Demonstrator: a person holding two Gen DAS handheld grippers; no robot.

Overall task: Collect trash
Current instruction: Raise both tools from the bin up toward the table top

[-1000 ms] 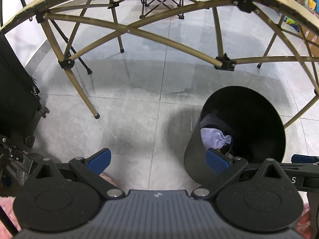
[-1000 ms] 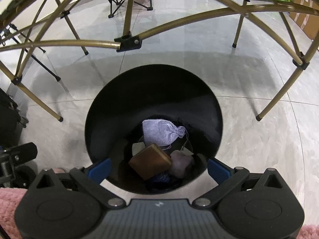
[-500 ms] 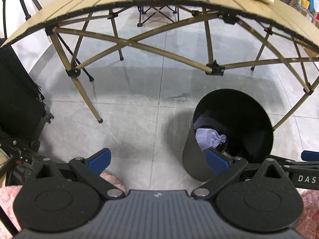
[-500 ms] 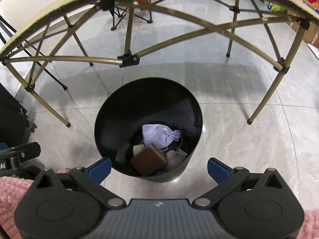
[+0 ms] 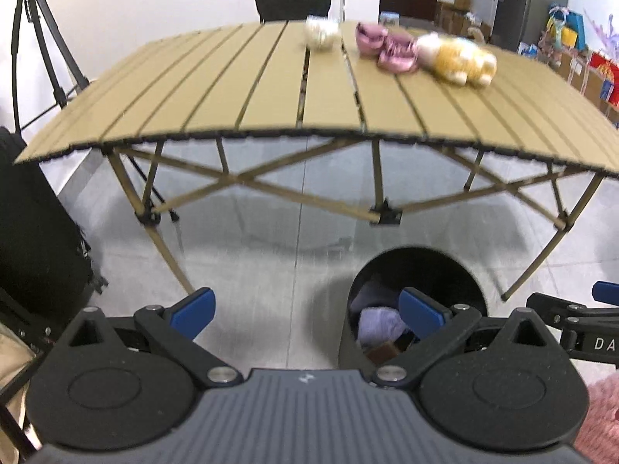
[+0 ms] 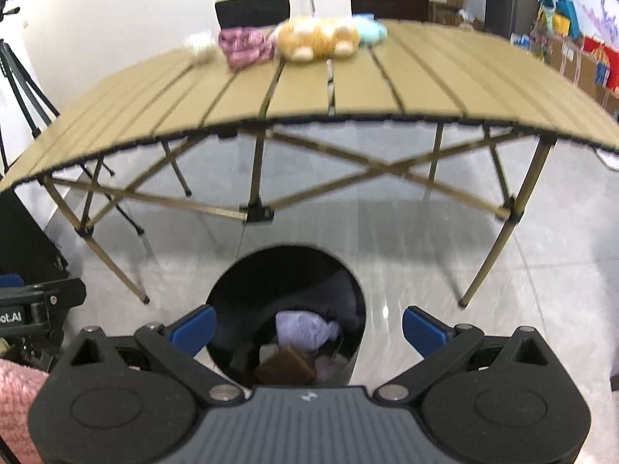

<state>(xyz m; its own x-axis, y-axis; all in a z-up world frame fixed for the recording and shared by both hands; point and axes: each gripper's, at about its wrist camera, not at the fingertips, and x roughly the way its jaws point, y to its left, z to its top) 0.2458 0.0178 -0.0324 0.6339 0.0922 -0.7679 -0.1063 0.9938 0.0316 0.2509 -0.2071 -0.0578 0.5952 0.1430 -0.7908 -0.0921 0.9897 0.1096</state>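
A black trash bin (image 6: 286,270) stands on the floor in front of the folding table; a lilac pouch (image 6: 305,328) and a brown block (image 6: 286,367) lie inside with other scraps. My right gripper (image 6: 309,328) hangs open above the bin's near rim, holding nothing. In the left wrist view the bin (image 5: 418,270) sits low right, and my left gripper (image 5: 307,311) is open and empty to the bin's left. On the table's far side lie a pink cloth item (image 5: 387,44), a yellow plush toy (image 5: 456,58) and a white ball-like thing (image 5: 321,33).
The tan slatted table (image 5: 271,89) has crossed metal legs (image 5: 240,181) reaching the grey tiled floor. A black case (image 5: 35,232) and a tripod (image 5: 35,38) stand at left. A black chair (image 5: 292,0) is behind the table. Boxes and bags (image 5: 580,46) line the right wall.
Both grippers have risen and drawn back from the bin, so the tabletop with its toys has come into view and the bin looks smaller and lower. Both stayed open.
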